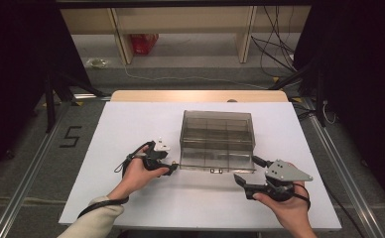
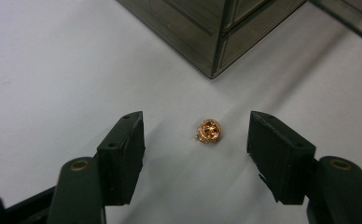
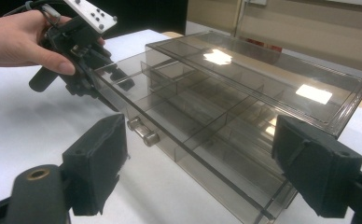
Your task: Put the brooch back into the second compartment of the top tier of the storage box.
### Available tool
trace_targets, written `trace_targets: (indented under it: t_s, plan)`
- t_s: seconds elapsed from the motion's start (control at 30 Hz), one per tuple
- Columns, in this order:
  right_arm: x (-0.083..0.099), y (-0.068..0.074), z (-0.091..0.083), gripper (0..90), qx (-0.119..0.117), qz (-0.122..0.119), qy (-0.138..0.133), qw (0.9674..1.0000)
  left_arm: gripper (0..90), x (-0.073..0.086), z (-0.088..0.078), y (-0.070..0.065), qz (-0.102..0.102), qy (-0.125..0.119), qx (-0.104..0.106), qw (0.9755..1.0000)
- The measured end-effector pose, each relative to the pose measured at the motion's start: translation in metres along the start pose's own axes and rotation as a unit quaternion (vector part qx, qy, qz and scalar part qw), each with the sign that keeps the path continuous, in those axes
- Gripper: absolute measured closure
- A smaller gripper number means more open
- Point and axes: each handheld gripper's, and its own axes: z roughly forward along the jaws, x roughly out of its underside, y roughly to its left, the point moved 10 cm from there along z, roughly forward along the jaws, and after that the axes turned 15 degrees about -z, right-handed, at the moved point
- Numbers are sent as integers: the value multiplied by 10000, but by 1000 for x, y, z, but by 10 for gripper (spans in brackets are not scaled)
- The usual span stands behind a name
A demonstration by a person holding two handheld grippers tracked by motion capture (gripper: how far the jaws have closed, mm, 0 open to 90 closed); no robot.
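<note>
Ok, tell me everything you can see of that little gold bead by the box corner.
The bead is a small round piece, shiny copper-gold like metal, with a tiny nub or loop on its lower left side. It lies alone on the white table, just in front of the corner of the smoky clear plastic box, not touching it. It sits between the open jaws of the left tool; neither pad touches it.

We see a red bag (image 1: 144, 43) on the floor (image 1: 190, 49), top left, and black cables (image 1: 275, 44) top right.
</note>
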Motion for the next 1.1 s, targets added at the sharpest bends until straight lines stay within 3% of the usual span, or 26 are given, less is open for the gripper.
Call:
trace_targets:
  t_s: [0.17, 0.43, 0.93, 1.1]
  plan:
    - [0, 1, 0, 193, -12, -11, 11, 10000, 392, -1, 3, -1, -60, 101, 41, 9999]
    - [0, 2, 1, 194, -13, -25, 15, 10000, 459, -4, 4, -1, 10, 234, 34, 9997]
    - [0, 1, 2, 196, -25, -19, 18, 10000, 710, -5, 5, -9, 102, 372, 91, 9992]
    - [0, 1, 2, 197, -24, -15, 10, 10000, 752, -5, 4, -9, 27, 356, 114, 9993]
